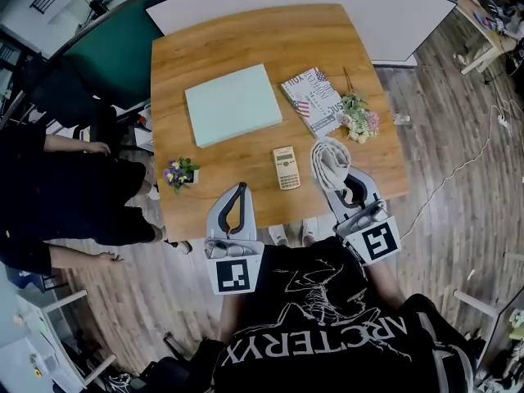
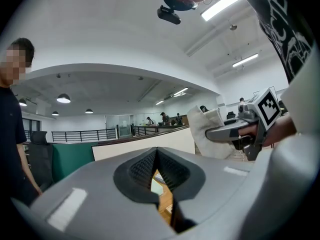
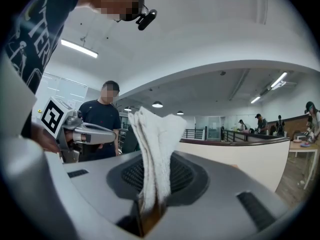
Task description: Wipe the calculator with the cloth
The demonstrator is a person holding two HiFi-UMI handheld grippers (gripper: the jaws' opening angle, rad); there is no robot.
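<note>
The room was bright and evenly lit; a long ceiling strip (image 2: 222, 4) burned almost white above my left gripper (image 2: 157, 153); another strip (image 3: 79, 49) and round lamps (image 3: 157, 104) glowed in my right gripper view. The table (image 1: 246, 35) took soft, flat light; faint shadows lay near its front edge. All three views bulged like a fisheye; their corners fell to black. My right gripper (image 3: 156, 174) loomed close and soft-edged; the cloth (image 3: 157, 134) showed its weave fairly sharply; far figures were small and hazy.
</note>
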